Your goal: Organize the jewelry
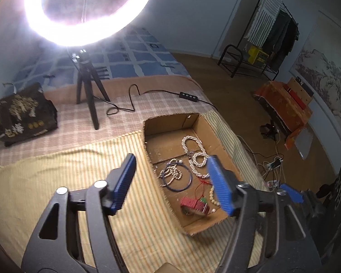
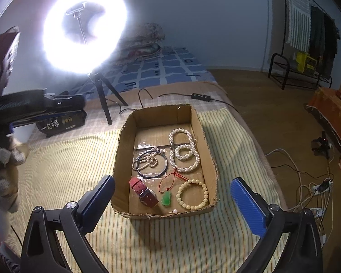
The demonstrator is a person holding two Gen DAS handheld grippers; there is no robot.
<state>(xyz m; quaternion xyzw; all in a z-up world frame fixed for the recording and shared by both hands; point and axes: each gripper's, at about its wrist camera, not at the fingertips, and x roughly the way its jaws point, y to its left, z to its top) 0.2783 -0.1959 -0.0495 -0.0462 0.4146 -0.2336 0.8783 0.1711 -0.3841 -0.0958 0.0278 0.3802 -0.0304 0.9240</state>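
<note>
- Both the left gripper (image 1: 172, 182) and right gripper (image 2: 177, 202) gape wide, empty.
- Jewelry lies inside the cardboard box (image 2: 206, 136): pearl necklace (image 2: 184, 152), red-strap watch (image 2: 144, 191), bead bracelet (image 2: 192, 194).
- Behind stands a ring light (image 2: 84, 29); its cable (image 2: 147, 95) trails near the box.

A brown cardboard box (image 2: 163, 213) sits on a yellow striped cloth (image 2: 63, 170). Inside lie white pearl necklaces (image 2: 185, 152), a cream bead bracelet (image 2: 192, 194), a green pendant (image 2: 166, 199) on red cord, and a red watch strap (image 2: 137, 185).
</note>
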